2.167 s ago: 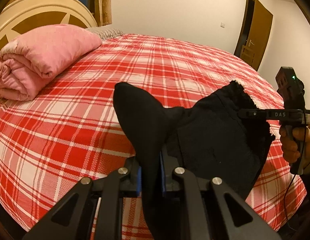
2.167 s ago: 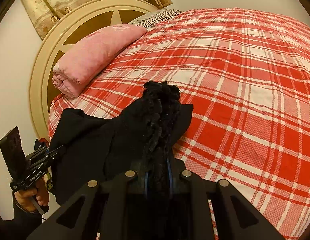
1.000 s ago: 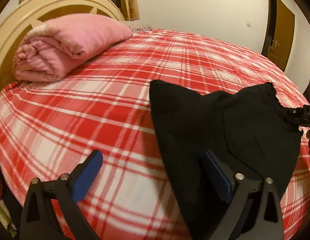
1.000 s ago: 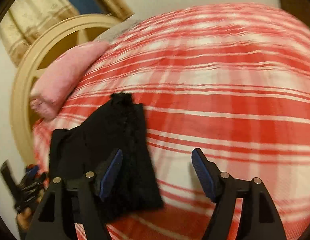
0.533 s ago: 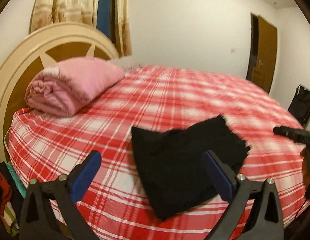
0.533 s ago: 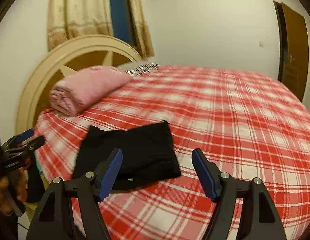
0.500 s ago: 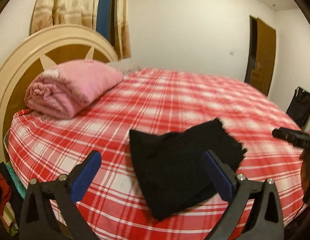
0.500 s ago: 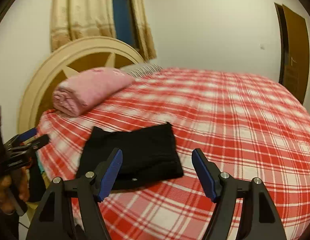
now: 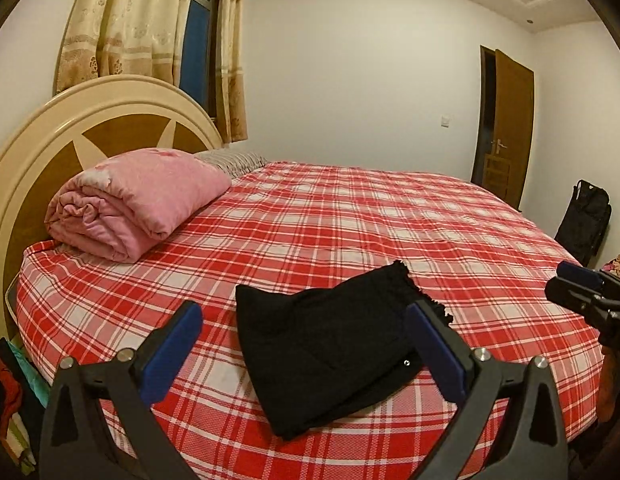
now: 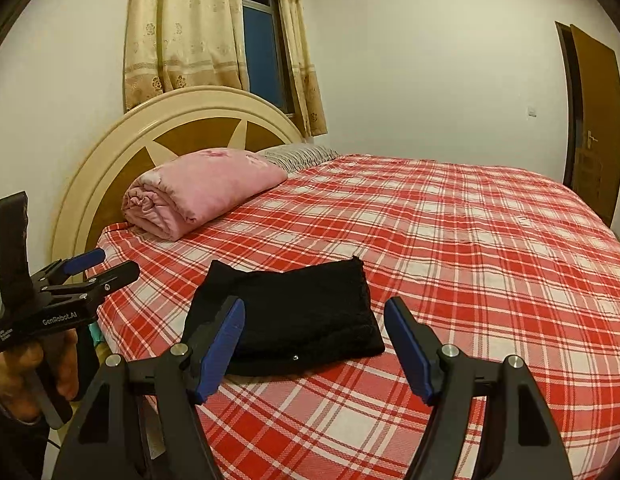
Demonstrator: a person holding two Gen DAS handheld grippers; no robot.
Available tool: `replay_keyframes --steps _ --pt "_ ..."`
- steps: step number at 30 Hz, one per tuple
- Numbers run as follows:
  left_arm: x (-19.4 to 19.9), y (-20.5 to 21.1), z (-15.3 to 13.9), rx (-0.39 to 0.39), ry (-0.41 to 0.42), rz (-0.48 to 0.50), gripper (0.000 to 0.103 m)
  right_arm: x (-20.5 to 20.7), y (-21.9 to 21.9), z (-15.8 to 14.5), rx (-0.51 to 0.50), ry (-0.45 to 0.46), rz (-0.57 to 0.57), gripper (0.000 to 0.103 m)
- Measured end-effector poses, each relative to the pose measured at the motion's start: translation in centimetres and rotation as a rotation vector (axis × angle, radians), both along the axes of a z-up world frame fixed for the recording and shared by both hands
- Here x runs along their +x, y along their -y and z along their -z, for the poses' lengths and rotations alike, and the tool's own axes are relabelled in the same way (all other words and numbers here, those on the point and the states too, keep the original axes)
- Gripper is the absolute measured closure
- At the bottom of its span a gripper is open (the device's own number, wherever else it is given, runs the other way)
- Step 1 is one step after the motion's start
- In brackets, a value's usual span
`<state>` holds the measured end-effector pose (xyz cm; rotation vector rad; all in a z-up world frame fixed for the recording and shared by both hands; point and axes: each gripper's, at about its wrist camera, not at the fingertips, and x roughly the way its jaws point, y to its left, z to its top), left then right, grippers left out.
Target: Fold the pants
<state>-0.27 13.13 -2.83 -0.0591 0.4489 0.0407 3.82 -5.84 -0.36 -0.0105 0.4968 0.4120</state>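
Right wrist, black pants (image 10: 294, 312) folded, flat

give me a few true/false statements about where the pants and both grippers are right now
1. The black pants lie folded on the plaid bed. True.
2. The right gripper is shut on the pants. False: it is open and holds nothing.
3. The left gripper is open. True.
4. The pink blanket covers the pants. False: it sits rolled by the headboard, apart from them.
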Motion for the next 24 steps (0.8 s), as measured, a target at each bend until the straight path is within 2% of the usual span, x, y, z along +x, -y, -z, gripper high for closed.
replay_keyframes --steps 24 --pt "-0.27 0.33 0.18 0.014 -0.003 -0.001 0.0 -0.27 -0.02 0.66 0.009 -0.011 -0.014 0.03"
